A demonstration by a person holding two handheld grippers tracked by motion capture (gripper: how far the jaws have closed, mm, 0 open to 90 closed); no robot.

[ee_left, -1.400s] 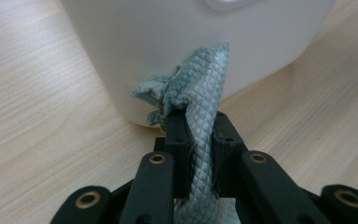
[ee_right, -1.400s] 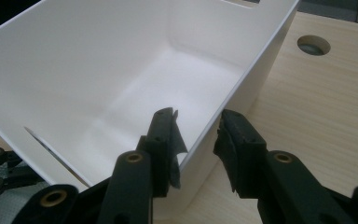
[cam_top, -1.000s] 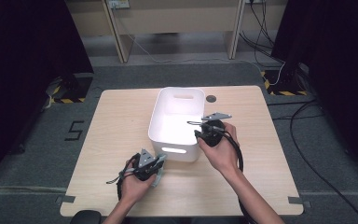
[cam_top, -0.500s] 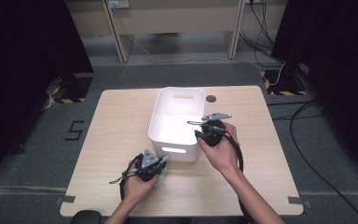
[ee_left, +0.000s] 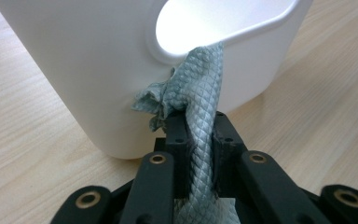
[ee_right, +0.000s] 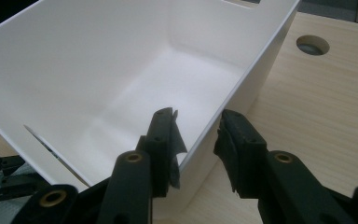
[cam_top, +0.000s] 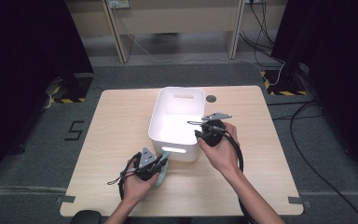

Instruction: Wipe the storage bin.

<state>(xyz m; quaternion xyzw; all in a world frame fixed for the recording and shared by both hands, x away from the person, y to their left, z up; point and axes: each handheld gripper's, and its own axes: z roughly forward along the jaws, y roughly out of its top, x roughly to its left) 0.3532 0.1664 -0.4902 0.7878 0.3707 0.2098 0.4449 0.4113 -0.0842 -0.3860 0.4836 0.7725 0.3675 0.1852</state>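
Where the left tool [ee_left: 200, 140] pinches, the grey-green cloth [ee_left: 200, 88] bunches.

A grey-green, diamond-textured cloth [ee_left: 200, 116], bunched and crumpled, presses against the near end wall of an upright, empty white rectangular plastic bin [cam_top: 165, 116], just below its handle slot, on the table.

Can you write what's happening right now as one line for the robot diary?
left gripper: shut on grey cloth at bin handle slot | right gripper: jaws straddle white bin wall | table: bin upright
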